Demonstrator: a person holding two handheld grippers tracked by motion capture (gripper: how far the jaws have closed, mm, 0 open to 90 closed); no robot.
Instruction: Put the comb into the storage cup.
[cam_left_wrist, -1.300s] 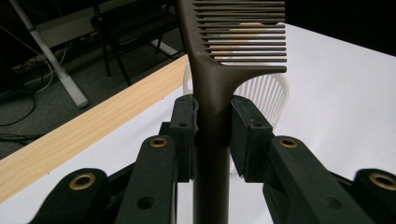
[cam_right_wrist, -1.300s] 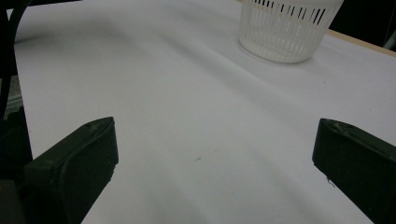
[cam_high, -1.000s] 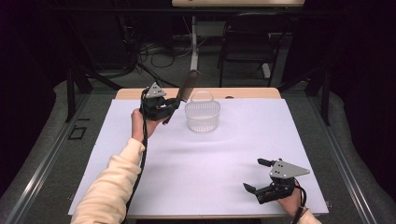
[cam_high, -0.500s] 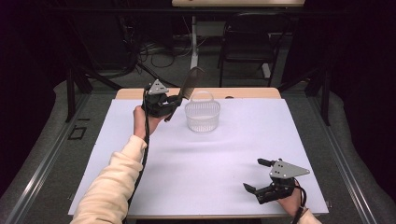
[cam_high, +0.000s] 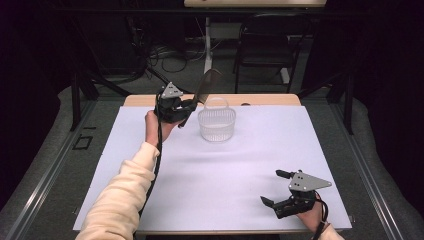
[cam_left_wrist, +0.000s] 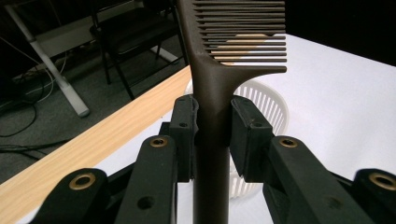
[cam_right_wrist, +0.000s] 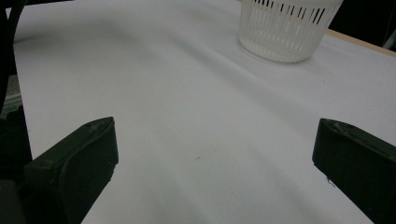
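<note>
The comb (cam_high: 207, 86) slants up and away from the left tongs (cam_high: 186, 106), its toothed end raised just above the basket's (cam_high: 216, 125) far-left rim. The left tongs are clenched on its handle. The right tongs (cam_high: 275, 187) gape wide, empty, low over the table (cam_high: 210, 175).

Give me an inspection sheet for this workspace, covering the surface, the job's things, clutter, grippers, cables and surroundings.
Surface: white sheet over a wooden table, flat and clean.
Job's things: dark comb held tilted by its handle, teeth end above the near rim of the white slotted basket; the basket stands upright at the sheet's far middle.
Clutter: nothing seen.
Grippers: left hand-held gripper shut on the comb's handle; right hand-held gripper open, nothing between its jaws, low at the sheet's near right corner.
Cables: a black cable trails along the left sleeve.
Surroundings: dark room, black chair, floor wiring beyond the table.
</note>
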